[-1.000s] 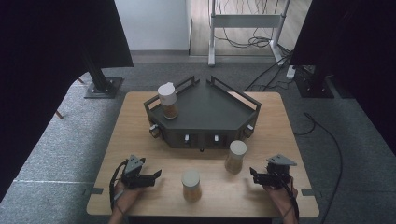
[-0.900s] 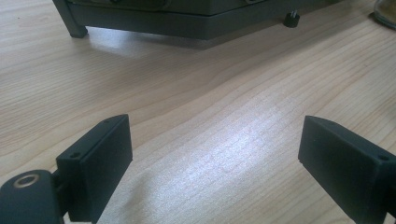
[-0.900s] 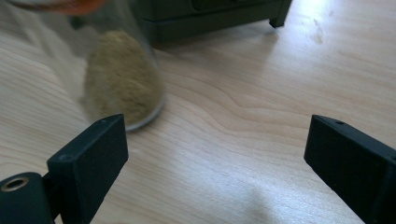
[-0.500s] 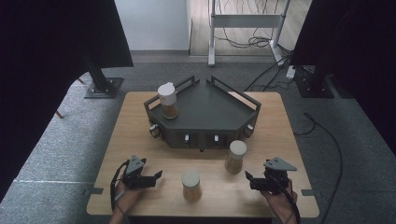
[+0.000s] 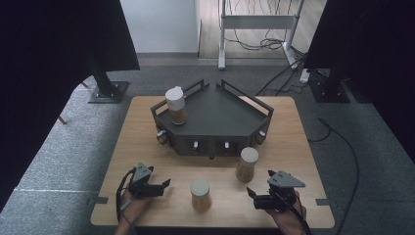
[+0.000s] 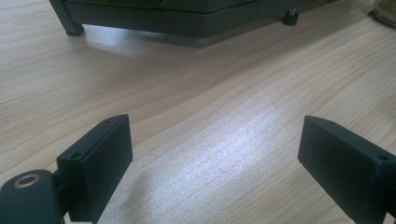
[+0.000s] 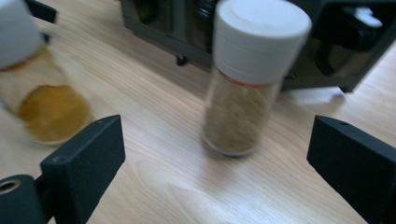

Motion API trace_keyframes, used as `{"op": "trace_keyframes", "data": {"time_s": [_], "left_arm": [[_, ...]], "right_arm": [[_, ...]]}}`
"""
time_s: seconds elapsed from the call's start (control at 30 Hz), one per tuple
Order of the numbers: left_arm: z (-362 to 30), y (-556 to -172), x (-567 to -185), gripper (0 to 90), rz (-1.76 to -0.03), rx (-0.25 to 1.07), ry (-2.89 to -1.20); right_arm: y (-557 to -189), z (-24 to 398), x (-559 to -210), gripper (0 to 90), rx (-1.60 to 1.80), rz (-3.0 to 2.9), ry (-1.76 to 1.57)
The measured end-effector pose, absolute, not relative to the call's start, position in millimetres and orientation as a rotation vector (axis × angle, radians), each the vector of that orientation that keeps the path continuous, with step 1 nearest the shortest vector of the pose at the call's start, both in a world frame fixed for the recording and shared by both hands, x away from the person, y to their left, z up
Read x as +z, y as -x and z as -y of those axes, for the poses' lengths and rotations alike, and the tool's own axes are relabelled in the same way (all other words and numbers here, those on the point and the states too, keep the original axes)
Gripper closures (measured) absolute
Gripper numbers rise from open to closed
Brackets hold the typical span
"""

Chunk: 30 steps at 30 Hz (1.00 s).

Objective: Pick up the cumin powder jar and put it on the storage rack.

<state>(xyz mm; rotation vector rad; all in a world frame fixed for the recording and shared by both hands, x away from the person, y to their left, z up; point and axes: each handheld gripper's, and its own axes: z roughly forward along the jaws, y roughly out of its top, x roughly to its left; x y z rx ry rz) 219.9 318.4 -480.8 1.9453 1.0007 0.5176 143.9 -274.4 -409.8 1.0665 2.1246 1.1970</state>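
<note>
One jar [image 5: 175, 105] is already sitting on the rack [image 5: 215, 113]; two are waiting before it, the right gripper [image 5: 256, 198] lining up released on the nearer jar [image 7: 247, 79], the left gripper [image 5: 160, 188] idling released.

The left tool [image 6: 215, 154] rises from the bottom of the frame with its two black block-shaped jaws standing wide apart, one at lower left, one at lower right, with nothing between them but bare wood. Beneath and beyond them spreads the pale wood-grain tabletop [image 6: 196, 93], catching a soft sheen at the centre. Along the top edge runs the underside of a dark grey metal rack [image 6: 154, 23], one leg at upper left and a small round black foot [image 6: 290, 16] at upper right. The base of a clear glass jar [image 6: 385, 10] shows in the top right corner.
</note>
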Motion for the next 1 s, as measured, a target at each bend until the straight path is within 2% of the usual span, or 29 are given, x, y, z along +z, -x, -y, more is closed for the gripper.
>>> {"op": "trace_keyframes", "data": {"time_s": [1.0], "left_arm": [[-311,-216,-479,9.8,-0.973,0.561,-1.987]], "right_arm": [[-151,236,-405,5.7,1.378,-2.251,-0.804]]}}
